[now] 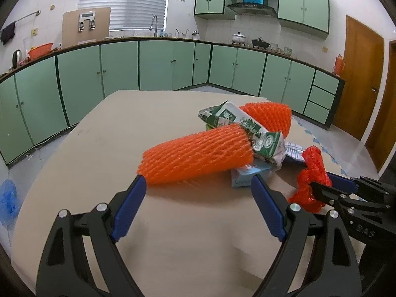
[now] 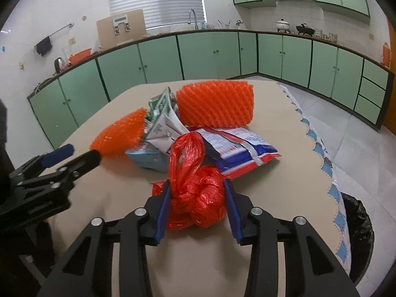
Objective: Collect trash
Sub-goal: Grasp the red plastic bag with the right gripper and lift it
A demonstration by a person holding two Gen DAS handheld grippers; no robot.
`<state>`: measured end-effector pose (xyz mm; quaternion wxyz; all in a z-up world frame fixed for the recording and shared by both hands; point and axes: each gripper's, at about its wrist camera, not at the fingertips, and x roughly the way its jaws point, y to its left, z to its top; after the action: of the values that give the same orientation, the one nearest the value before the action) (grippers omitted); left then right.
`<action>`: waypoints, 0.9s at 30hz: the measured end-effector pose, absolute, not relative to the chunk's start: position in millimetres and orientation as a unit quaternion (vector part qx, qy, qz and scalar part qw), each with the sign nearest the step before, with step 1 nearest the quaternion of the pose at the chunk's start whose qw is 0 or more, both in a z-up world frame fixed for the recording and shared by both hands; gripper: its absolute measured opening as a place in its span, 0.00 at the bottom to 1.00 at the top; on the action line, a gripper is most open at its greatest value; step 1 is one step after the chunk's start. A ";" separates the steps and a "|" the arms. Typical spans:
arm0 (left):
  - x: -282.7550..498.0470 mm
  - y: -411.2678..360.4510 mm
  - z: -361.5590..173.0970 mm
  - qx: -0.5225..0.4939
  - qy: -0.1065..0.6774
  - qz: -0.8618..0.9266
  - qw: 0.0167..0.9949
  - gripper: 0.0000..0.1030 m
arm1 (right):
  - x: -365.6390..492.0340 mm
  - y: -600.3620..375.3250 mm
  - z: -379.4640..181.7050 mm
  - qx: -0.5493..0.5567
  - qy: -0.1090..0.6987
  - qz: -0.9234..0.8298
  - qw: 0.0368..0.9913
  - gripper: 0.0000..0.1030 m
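The right gripper (image 2: 198,198) has its blue pads pressed against both sides of a crumpled red plastic bag (image 2: 195,198), pinching it where it rests on the desk (image 2: 210,259). The bag's twisted handle loop rises just ahead of the fingertips. Directly beyond the bag lies a flat blue, white and red snack packet (image 2: 245,148), touching the bag's far side. To the left of the packet sits a light blue carton (image 2: 148,157), with a crushed green and white milk carton (image 2: 160,118) leaning over it. Farther ahead, an orange foam net sleeve (image 2: 216,104) stands behind the packet. Off the desk's right edge, below its scalloped blue-and-white trim, the rim of a bin lined with a black bag (image 2: 358,235) is visible.

The left gripper (image 1: 198,185) is spread wide and holds nothing. Its left fingertip is right at the near end of a second orange foam net sleeve (image 1: 198,156), which lies across the gap just ahead of the fingers; whether they touch cannot be told. That sleeve's far end overlaps the milk carton (image 1: 250,128), and the light blue carton (image 1: 243,177) sits just beside the right fingertip. To the right of this gripper, the red plastic bag (image 1: 311,173) shows between the right gripper's (image 1: 319,185) fingers.

Green cabinets (image 1: 118,66) line the walls beyond the desk.
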<state>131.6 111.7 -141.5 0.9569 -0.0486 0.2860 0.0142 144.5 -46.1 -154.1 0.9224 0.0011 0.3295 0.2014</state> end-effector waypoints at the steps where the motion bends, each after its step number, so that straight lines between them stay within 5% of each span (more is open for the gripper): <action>1: 132.2 110.9 -140.7 -0.049 0.286 0.013 0.957 0.81 | 142.1 -46.6 -151.0 0.002 0.327 0.204 0.923 0.40; 27: 182.2 94.0 -123.9 -0.041 0.267 0.014 0.963 0.82 | 163.9 -66.1 -121.9 0.008 0.276 0.169 0.946 0.40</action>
<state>182.2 94.0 -123.9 0.9628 -0.0406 0.2666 0.0138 163.9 -66.1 -121.9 0.9461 0.0083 0.2765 0.1688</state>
